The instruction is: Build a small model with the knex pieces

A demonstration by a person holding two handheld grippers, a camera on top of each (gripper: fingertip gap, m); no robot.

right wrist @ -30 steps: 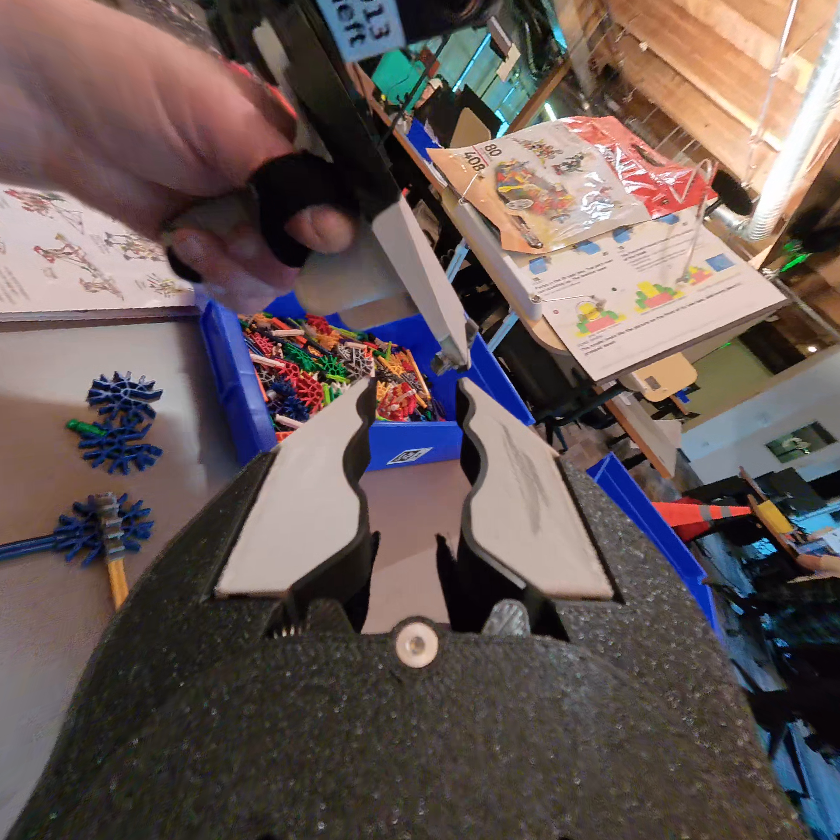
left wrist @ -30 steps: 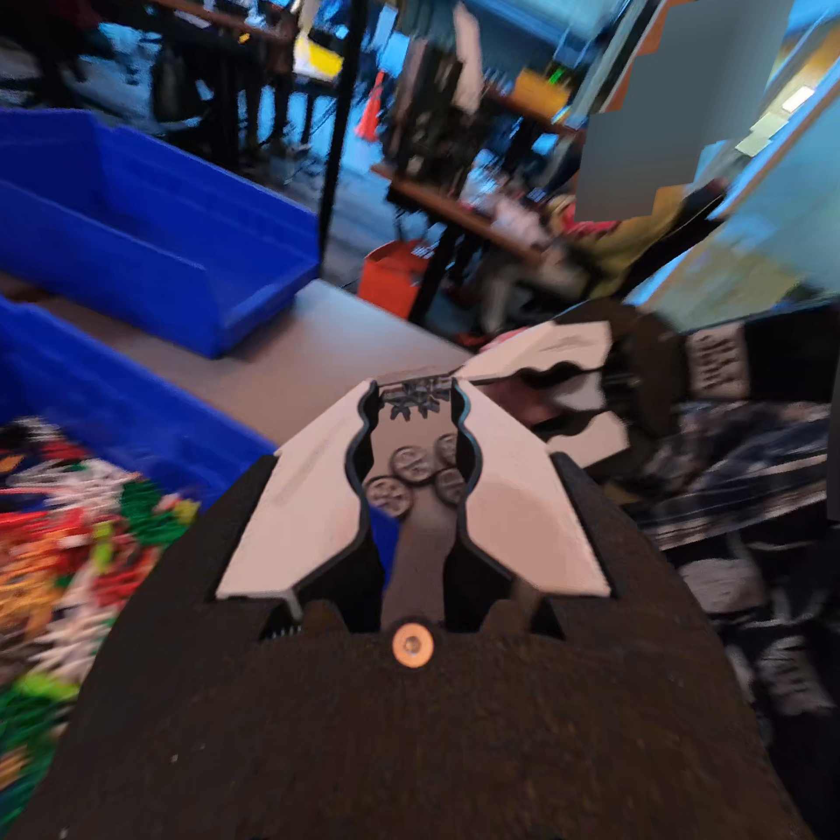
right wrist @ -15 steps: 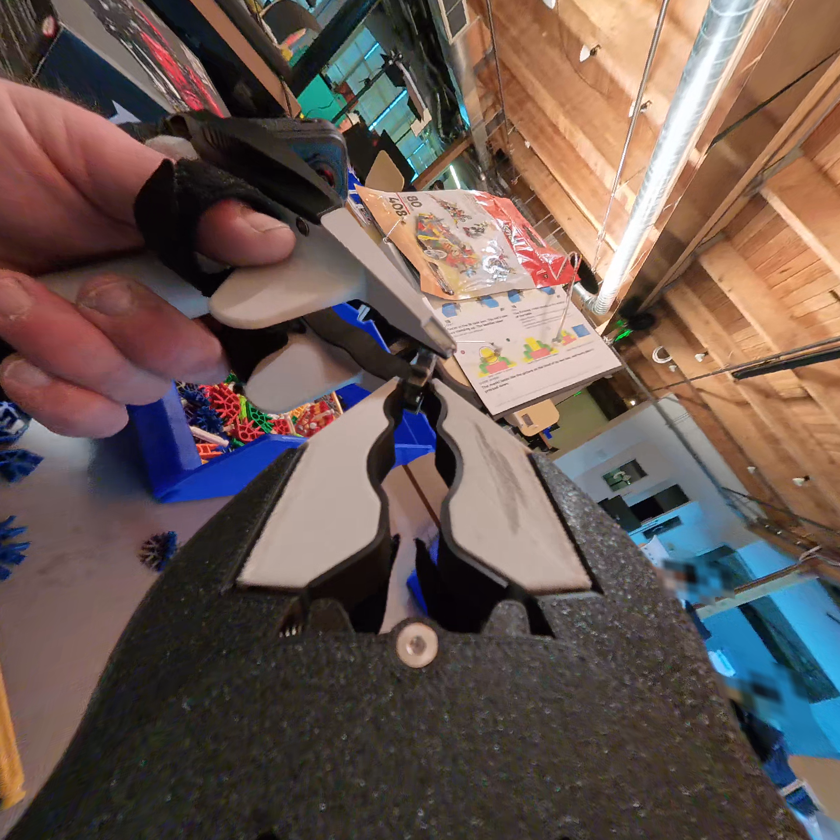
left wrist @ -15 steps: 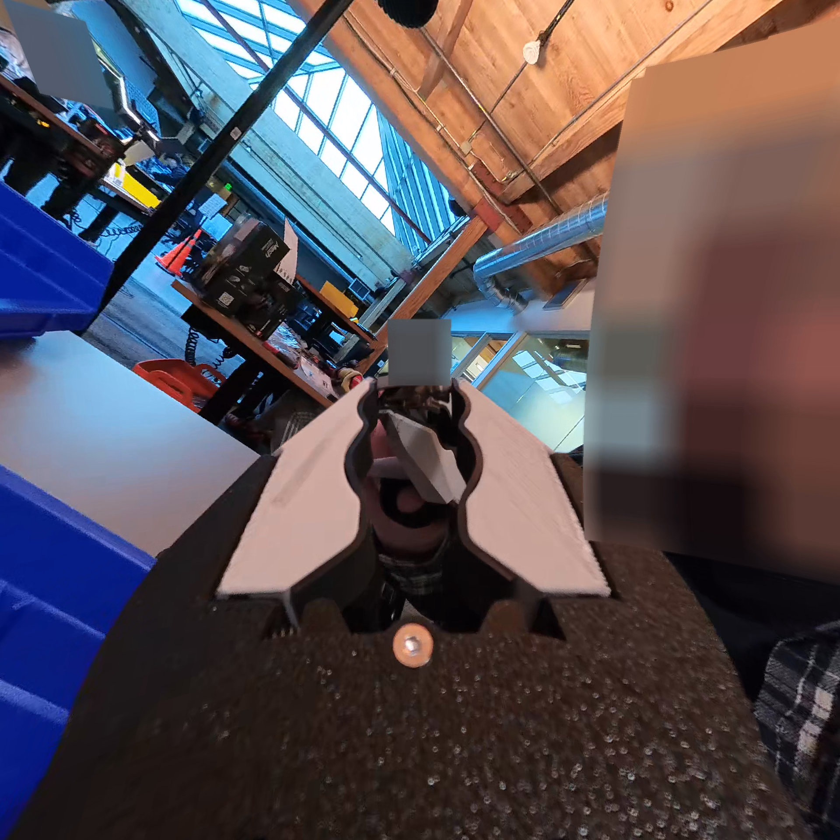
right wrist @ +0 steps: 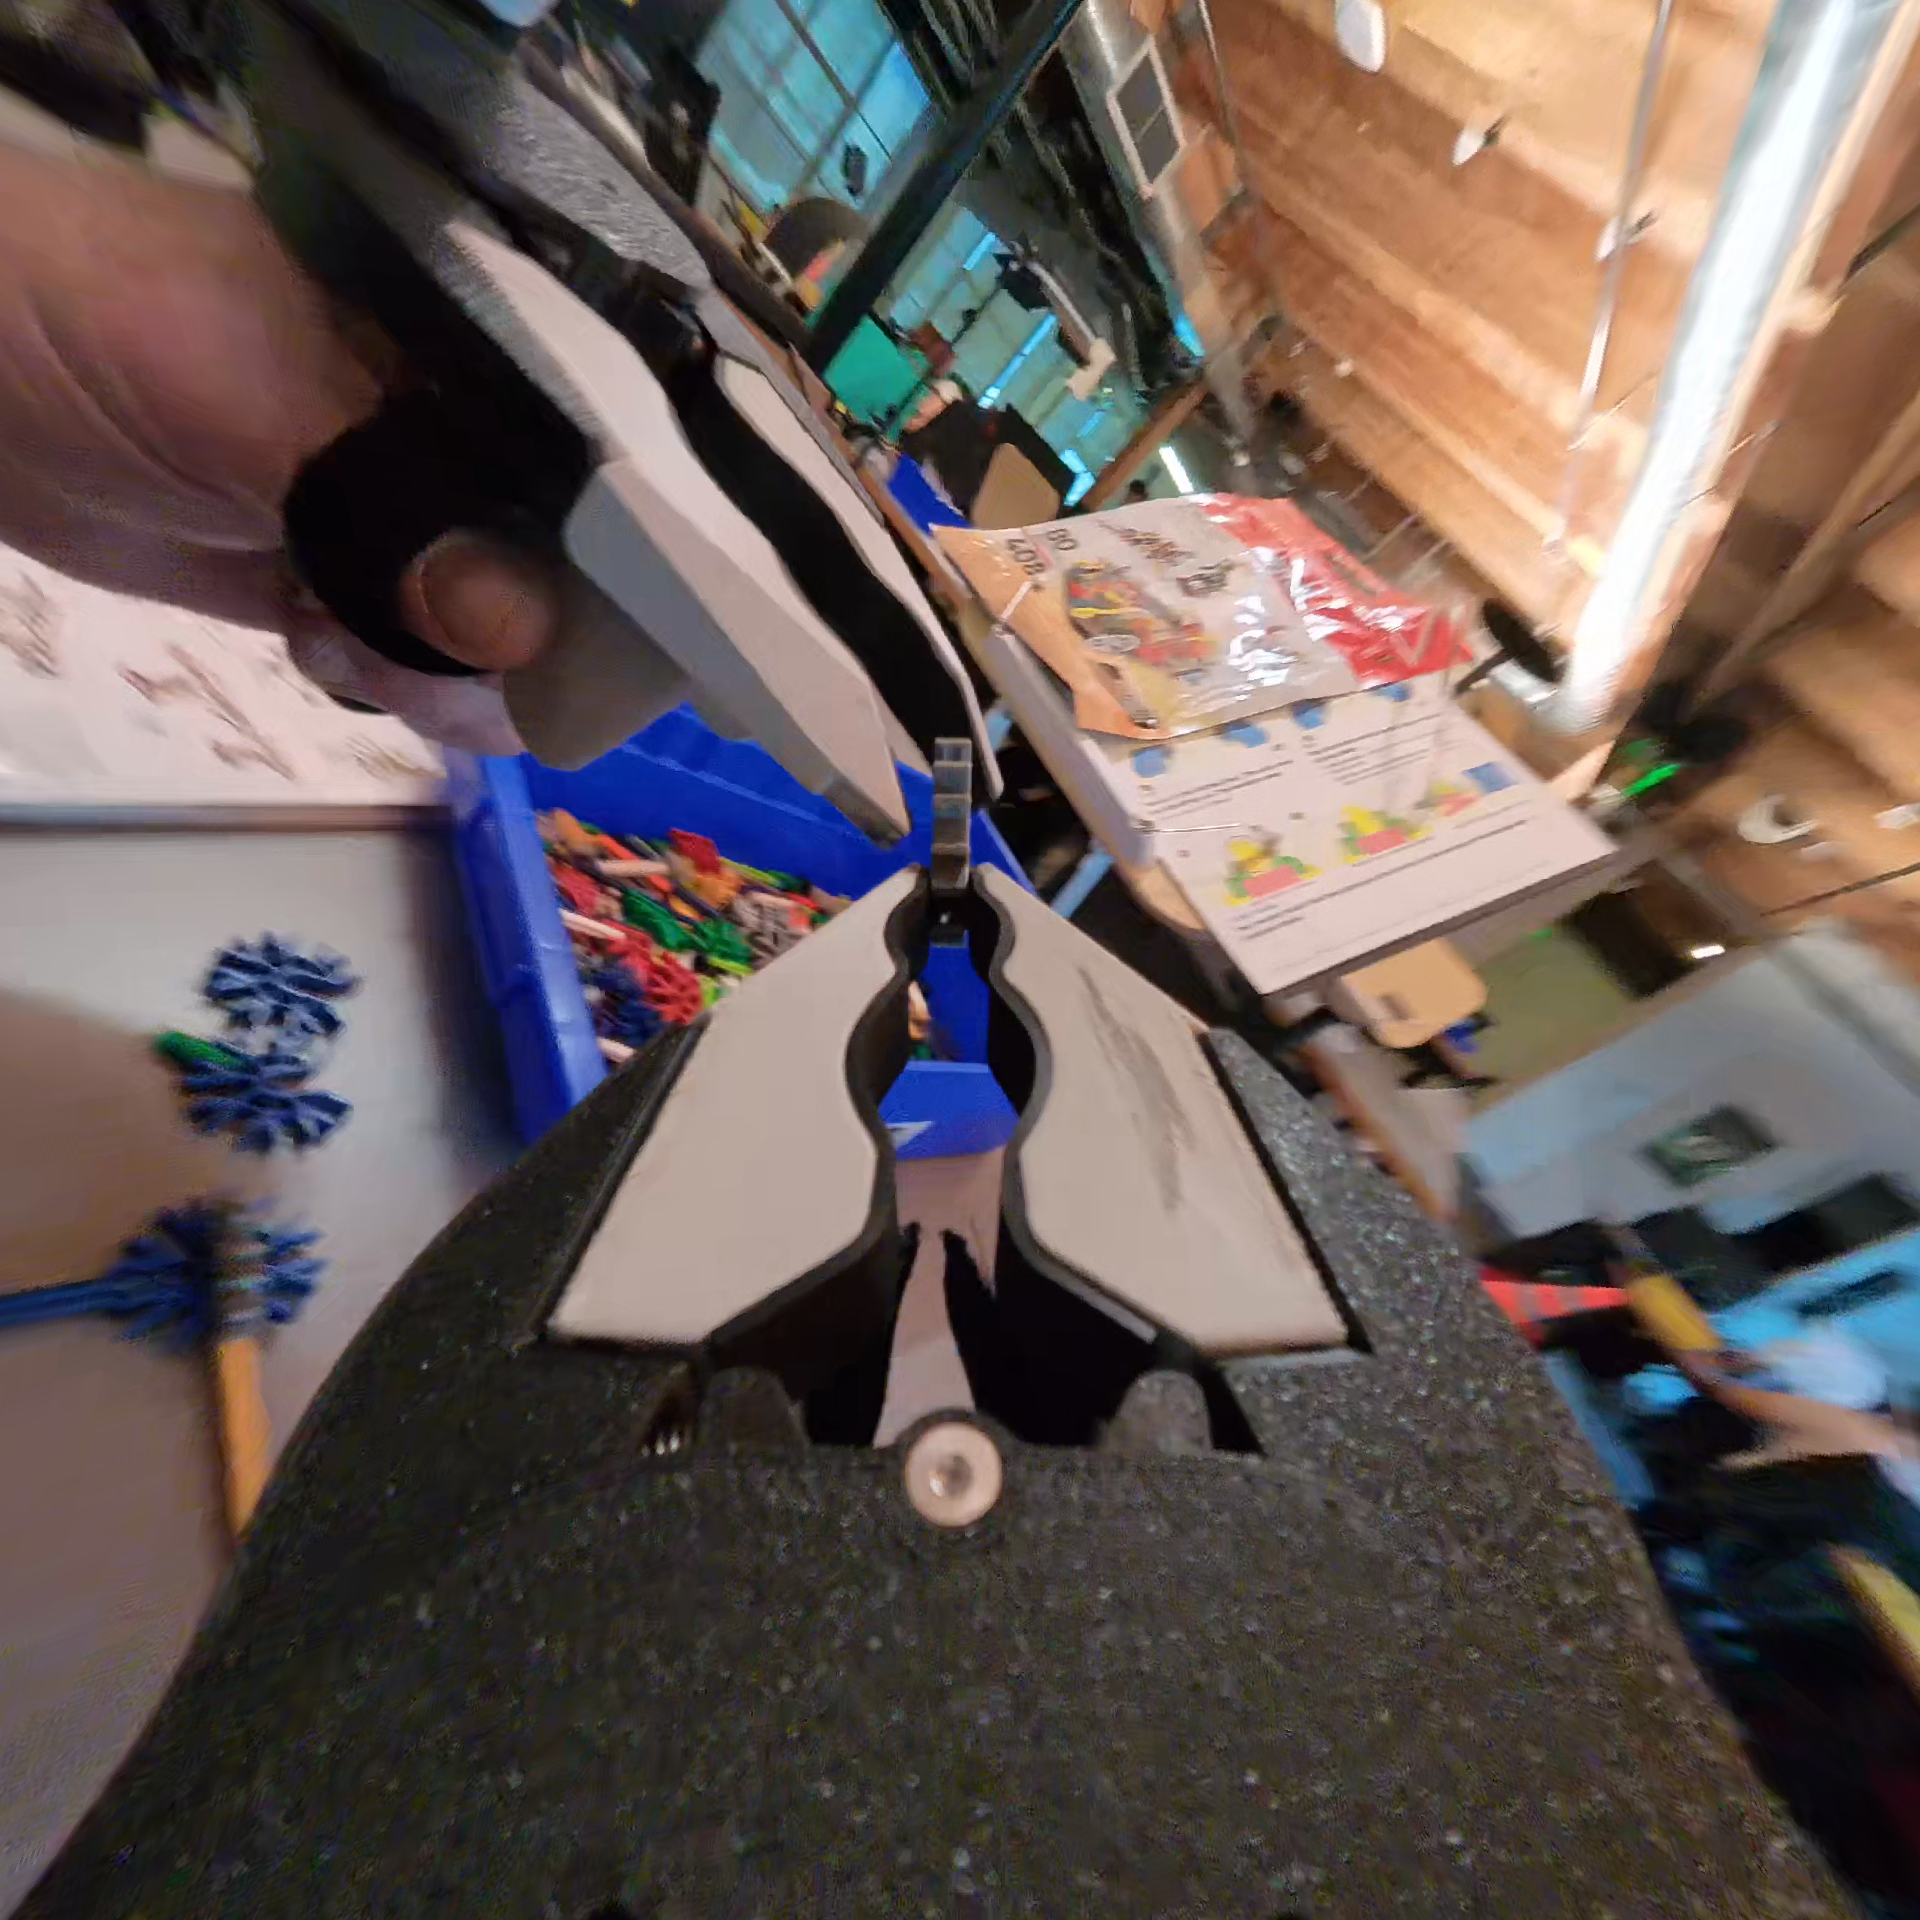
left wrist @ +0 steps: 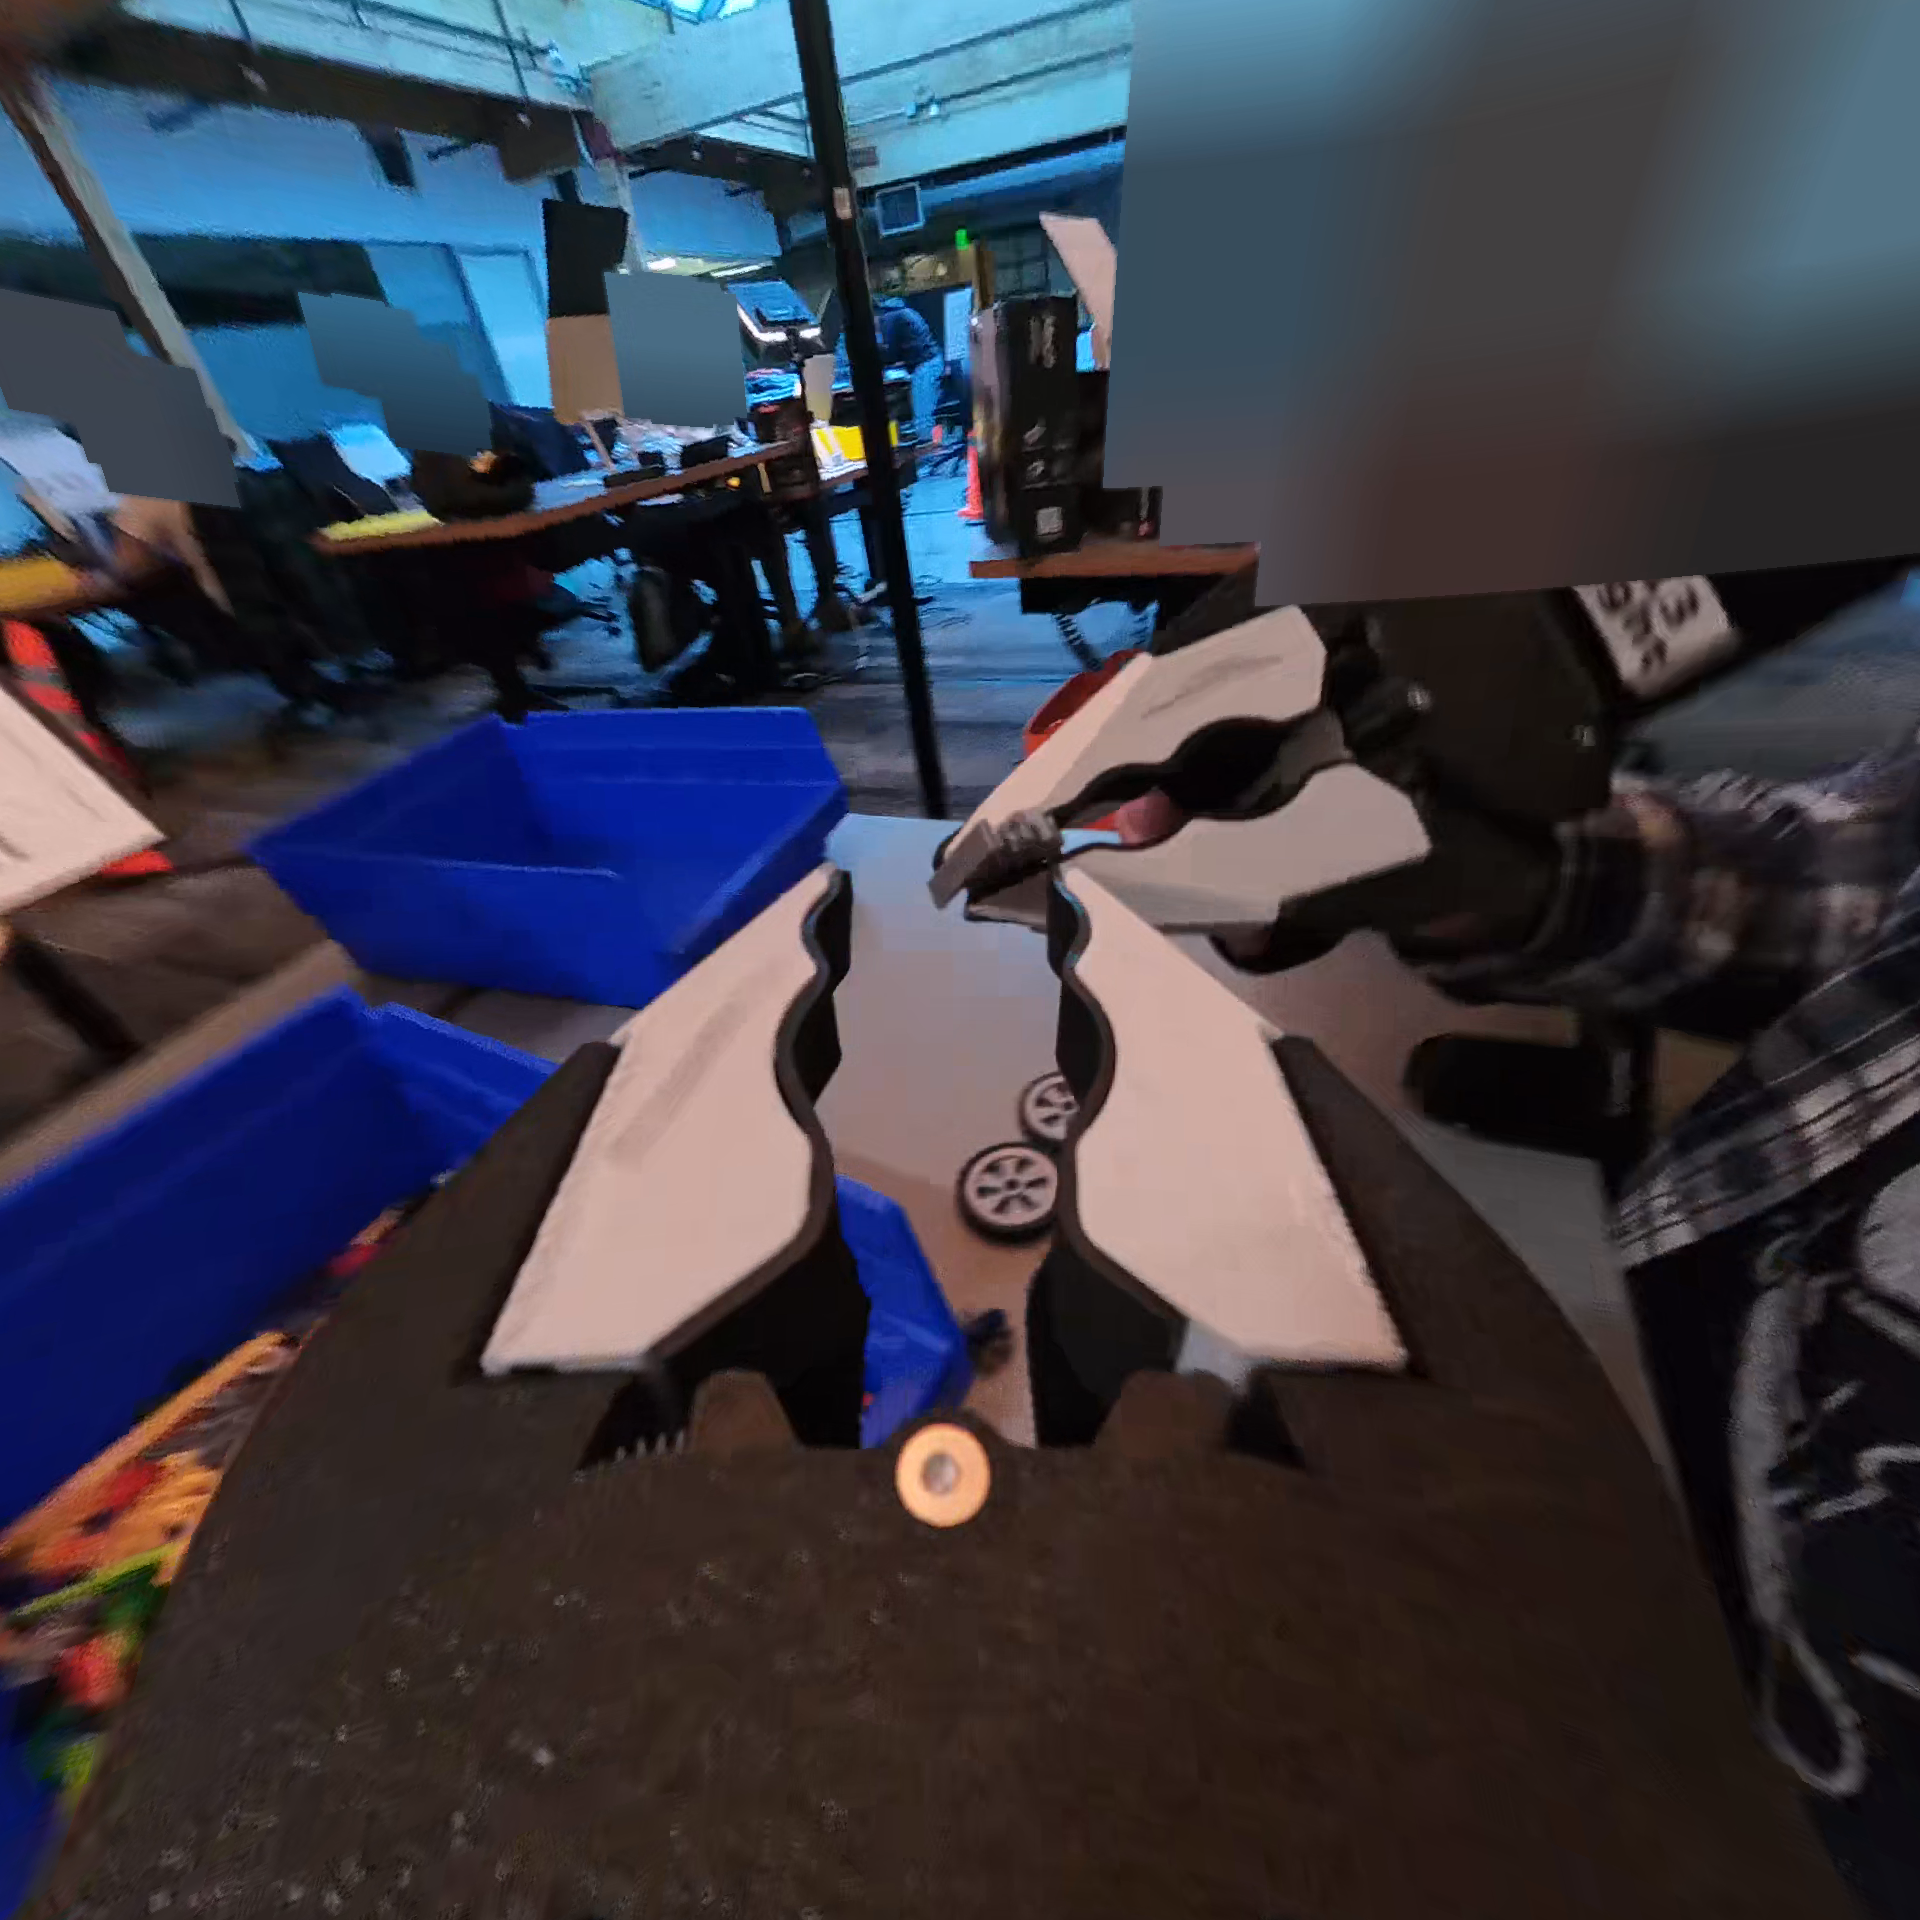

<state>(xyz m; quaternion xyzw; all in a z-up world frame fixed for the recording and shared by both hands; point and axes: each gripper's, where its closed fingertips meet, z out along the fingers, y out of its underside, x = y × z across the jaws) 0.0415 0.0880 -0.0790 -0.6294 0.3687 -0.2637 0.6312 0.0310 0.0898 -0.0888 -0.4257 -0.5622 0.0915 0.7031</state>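
My right gripper [right wrist: 948, 883] is shut on a small dark grey connector piece [right wrist: 951, 821] that sticks up from its tips. My left gripper [left wrist: 948, 888] is open and empty, its tips just beside that piece. In the left wrist view the right gripper [left wrist: 971, 883] comes in from the right with the piece [left wrist: 1013, 834] pinched in it. In the right wrist view a hand [right wrist: 156, 416] holds the left gripper, and its grey fingers [right wrist: 727, 644] end on either side of the piece. Two small black wheels [left wrist: 1008, 1190] lie on the table below.
A blue bin of coloured building pieces [right wrist: 665, 914] stands behind the grippers, and it also shows at lower left [left wrist: 208, 1195]. An empty blue bin [left wrist: 582, 831] stands farther back. Blue snowflake connectors [right wrist: 275, 987] and a yellow-rod assembly [right wrist: 208, 1278] lie on the table. Instruction sheets [right wrist: 1351, 831] stand at right.
The dark connector passed from my left gripper to my right. The right gripper was open and has shut on it; the left gripper has opened and let go.
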